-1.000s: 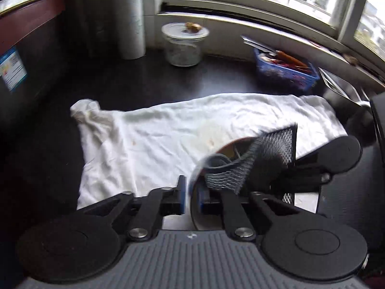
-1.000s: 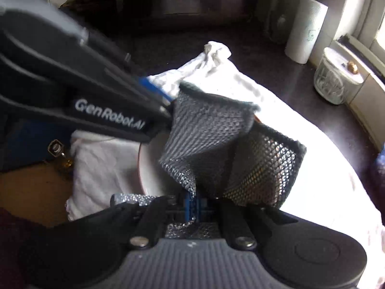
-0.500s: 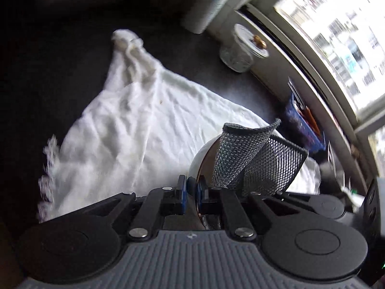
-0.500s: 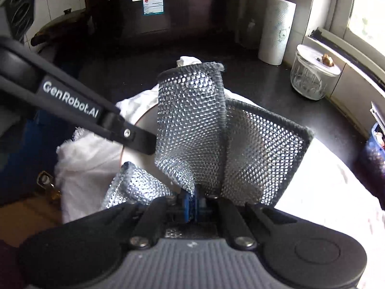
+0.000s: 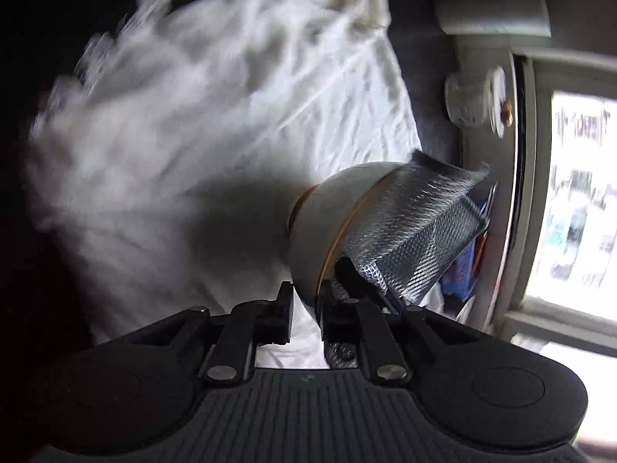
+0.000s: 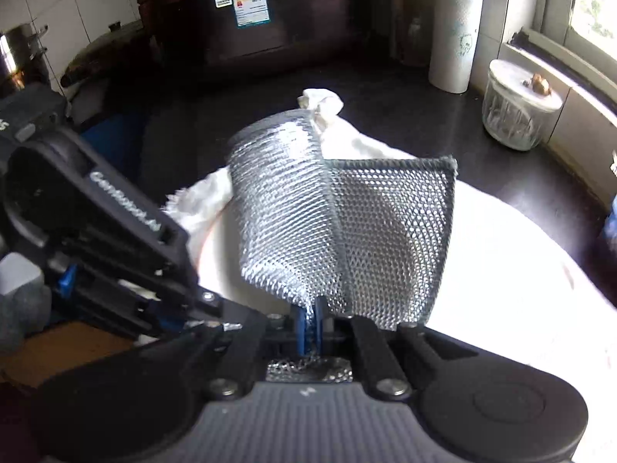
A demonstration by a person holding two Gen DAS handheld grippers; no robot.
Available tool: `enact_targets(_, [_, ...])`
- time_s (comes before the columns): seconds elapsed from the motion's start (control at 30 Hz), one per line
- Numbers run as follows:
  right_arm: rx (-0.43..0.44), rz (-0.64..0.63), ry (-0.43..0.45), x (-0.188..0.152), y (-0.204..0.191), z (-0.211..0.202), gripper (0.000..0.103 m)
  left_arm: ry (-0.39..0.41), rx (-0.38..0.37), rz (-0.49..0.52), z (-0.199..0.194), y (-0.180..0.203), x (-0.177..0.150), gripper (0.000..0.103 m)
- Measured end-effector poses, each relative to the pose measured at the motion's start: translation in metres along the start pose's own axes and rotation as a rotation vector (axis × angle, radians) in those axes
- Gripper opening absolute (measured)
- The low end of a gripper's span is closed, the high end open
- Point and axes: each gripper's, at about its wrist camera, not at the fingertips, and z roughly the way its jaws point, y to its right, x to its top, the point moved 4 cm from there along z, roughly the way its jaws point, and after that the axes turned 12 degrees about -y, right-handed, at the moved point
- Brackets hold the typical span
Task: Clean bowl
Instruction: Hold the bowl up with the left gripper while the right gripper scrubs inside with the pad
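A white bowl (image 5: 327, 223) with a thin brown rim is held on its side above the white cloth (image 5: 216, 123). My left gripper (image 5: 306, 305) is shut on the bowl's rim. A silver mesh scrubbing cloth (image 5: 408, 227) sits inside the bowl's mouth. In the right wrist view my right gripper (image 6: 308, 328) is shut on the mesh cloth (image 6: 331, 231), which fans out over the bowl's pale inside (image 6: 223, 266). The left gripper's body (image 6: 115, 231) shows at the left there.
A paper towel roll (image 6: 455, 34) and a lidded glass jar (image 6: 520, 112) stand by the window sill. A dark red appliance (image 6: 250, 11) is at the back. A blue basket (image 5: 466, 266) sits near the window. The counter (image 6: 385, 92) is dark.
My left gripper has rolled, turning the bowl further onto its side so its outer wall faces the camera. The mesh cloth has stayed in the bowl, shifting a little as the right gripper moved.
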Motion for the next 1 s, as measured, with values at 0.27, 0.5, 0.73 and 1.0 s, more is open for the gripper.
enact_targets(0.27, [-0.062,-0.151,-0.098,0.013,0.002,0.004,0.006,0.051,0.473,0.632,-0.003,0.054,0.032,0.024])
enact_targets(0.5, [0.028,-0.113,-0.154,0.024,0.013,0.011,0.005,-0.085,0.265,0.393,0.000,0.033,0.054,0.011])
enact_targets(0.73, [0.127,0.012,-0.176,0.021,0.017,0.013,0.005,-0.093,0.069,-0.048,0.004,-0.003,0.039,0.013])
enact_targets(1.0, [0.170,0.120,-0.174,0.000,0.019,0.007,0.005,-0.187,-0.008,-0.142,0.026,-0.003,0.007,0.012])
